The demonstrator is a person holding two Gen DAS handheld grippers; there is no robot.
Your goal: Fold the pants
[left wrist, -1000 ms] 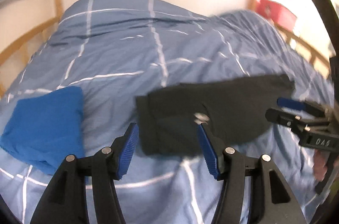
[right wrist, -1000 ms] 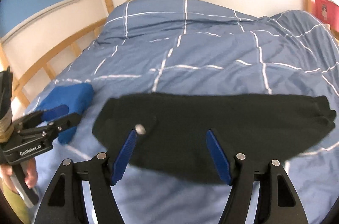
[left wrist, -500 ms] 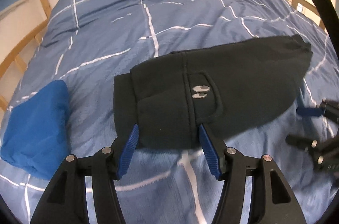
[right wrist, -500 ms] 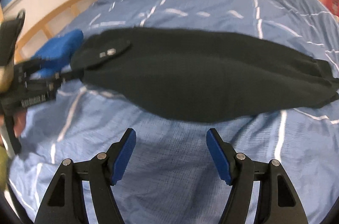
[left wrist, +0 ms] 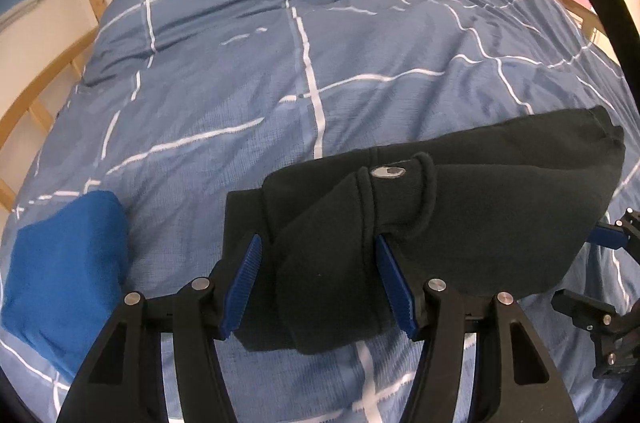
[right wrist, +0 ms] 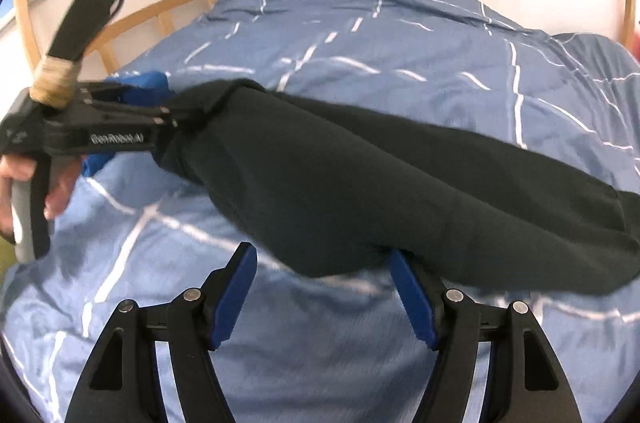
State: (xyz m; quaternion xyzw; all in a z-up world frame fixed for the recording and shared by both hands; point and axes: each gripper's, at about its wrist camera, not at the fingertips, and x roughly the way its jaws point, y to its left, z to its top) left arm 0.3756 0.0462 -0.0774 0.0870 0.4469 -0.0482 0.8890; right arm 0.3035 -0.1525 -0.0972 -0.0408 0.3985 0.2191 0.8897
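Pants (left wrist: 460, 223), dark and soft, lie folded lengthwise across the near edge of the bed's blue checked duvet (left wrist: 280, 83); limp fleece likely sags, so take each end. Left gripper (left wrist: 320, 283) stands apart, straddling the waistband end unclamped. Right gripper (right wrist: 324, 287) gapes at the near edge, one pad touching cloth.

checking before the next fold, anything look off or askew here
Nothing damaged. The black pants lie across the duvet, but the waistband end is bunched and lumpy between the left gripper fingers, not flat.
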